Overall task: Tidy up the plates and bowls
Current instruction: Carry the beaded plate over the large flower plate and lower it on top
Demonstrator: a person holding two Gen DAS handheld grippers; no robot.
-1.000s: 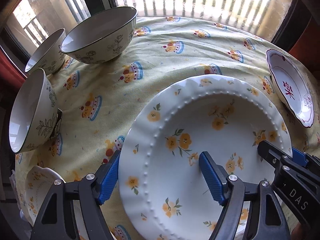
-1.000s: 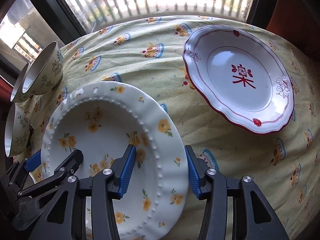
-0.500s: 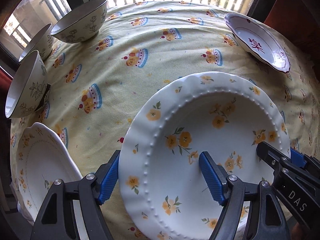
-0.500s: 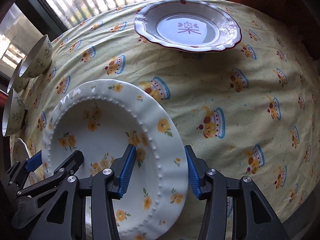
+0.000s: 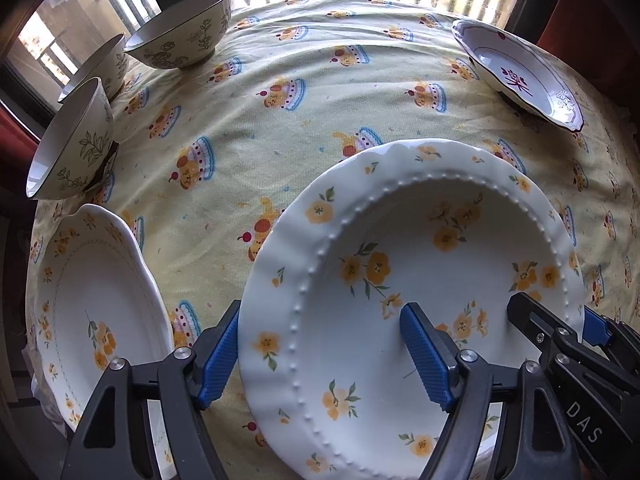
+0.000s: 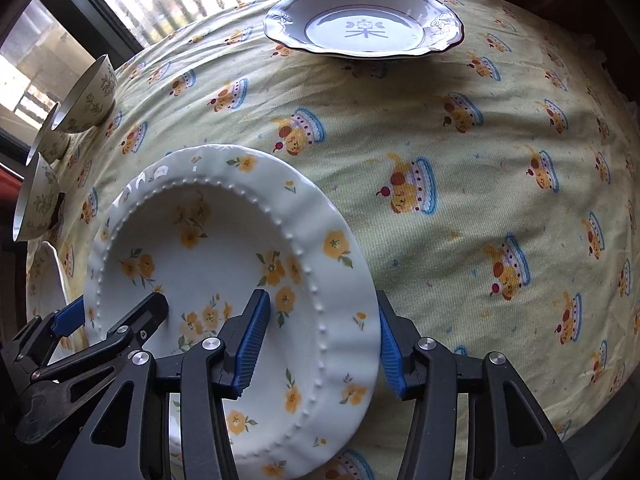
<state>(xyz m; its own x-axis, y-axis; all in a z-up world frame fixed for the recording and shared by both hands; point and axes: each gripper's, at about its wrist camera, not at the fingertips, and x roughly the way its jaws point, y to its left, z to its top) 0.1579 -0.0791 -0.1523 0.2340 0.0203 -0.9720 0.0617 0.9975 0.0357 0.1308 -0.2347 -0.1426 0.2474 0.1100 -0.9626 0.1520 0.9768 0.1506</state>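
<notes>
We hold the yellow-flower plate (image 5: 420,248) with both tongs. The left tongs (image 5: 320,320) sit over its left rim, one blue pad outside the edge and one inside the dish. They are set wide and grip the plate. The right tongs (image 6: 320,304) sit over the right rim the same way. Their jaws are opening, with the rim between them, and the pads look to be touching it.

The plate sits right in front of both tongs, between them. It is round, so it has no long way to line up.

A second white plate (image 5: 100,300) lies on the tablecloth (image 5: 320,120), just to the left of the left tongs. We think our plate goes on top of it. The left hand is nearer to it.

The bowls (image 5: 180,40) stand far ahead to the left. The red-rimmed plate (image 5: 520,76) lies far ahead to the right.
</notes>
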